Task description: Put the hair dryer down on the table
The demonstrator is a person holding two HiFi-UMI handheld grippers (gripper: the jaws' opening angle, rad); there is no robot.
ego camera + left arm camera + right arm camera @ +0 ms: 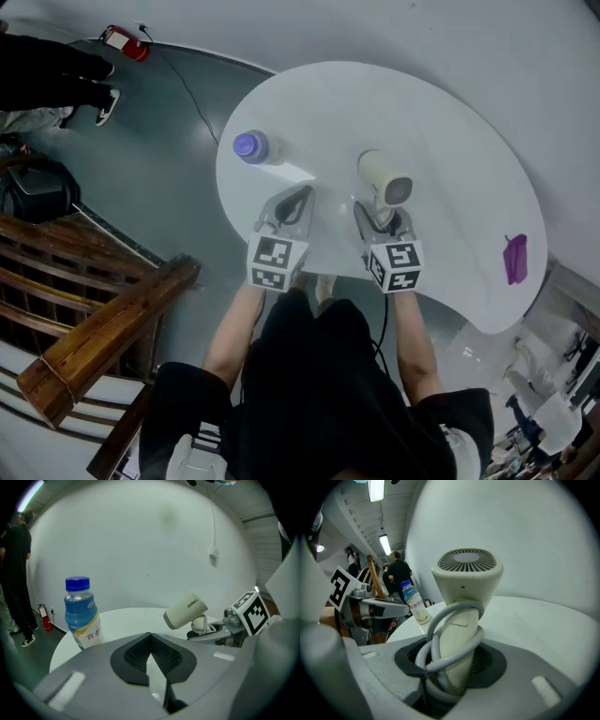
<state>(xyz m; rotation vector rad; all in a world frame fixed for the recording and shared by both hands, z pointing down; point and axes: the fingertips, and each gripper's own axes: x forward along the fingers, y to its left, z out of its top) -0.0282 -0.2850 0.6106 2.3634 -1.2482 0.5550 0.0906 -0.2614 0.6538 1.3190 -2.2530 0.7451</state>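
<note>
The bottle stands on the table, left of the hair dryer and perhaps slightly behind

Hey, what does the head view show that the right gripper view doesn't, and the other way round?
Only the head view: a purple object near the table's right edge and a red fire extinguisher on the floor.

Only the right gripper view: the dryer's rear grille, the cord looped round the handle that the right gripper clamps in its jaws, and ceiling lights.

Both: the hair dryer, the blue-capped bottle, the left gripper and the white table.
</note>
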